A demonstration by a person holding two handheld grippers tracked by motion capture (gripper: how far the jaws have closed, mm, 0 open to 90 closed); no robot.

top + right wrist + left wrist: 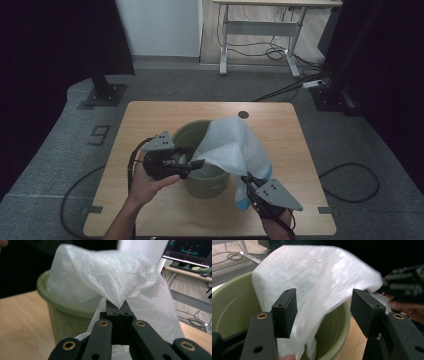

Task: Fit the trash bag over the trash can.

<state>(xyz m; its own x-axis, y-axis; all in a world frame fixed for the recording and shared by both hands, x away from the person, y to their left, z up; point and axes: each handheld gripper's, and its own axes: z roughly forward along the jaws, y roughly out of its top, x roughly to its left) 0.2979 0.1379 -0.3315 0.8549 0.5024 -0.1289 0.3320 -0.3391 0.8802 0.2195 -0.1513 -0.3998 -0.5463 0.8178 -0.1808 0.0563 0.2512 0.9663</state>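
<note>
in the high view the right claw [248, 181] sits nearest, at the front right of the wooden surface [150, 210], held in the person's right hand [276, 223]. its jaws are pressed together on a fold of the white plastic bag [235, 145]; in the right gripper view the same claw [119, 305] pinches the thin film [110, 277] between its closed tips, and the bag rises from there toward the bin.

a little farther in, the left hand [146, 181] holds the left claw [198, 163] at the near left rim of the green bin [205, 182]. in the left gripper view this claw [324, 310] is spread wide, with the bag [317, 277] hanging between its two pads [285, 311] and not gripped by either.

the bin [234, 305] stands near the middle of the surface. the bag is draped over its right side, partly tucked inside and partly spilling down the outside toward the right claw.

beyond the surface lie grey carpet [200, 85] with black cables [280, 92], and a white-legged desk [260, 35] at the back.
</note>
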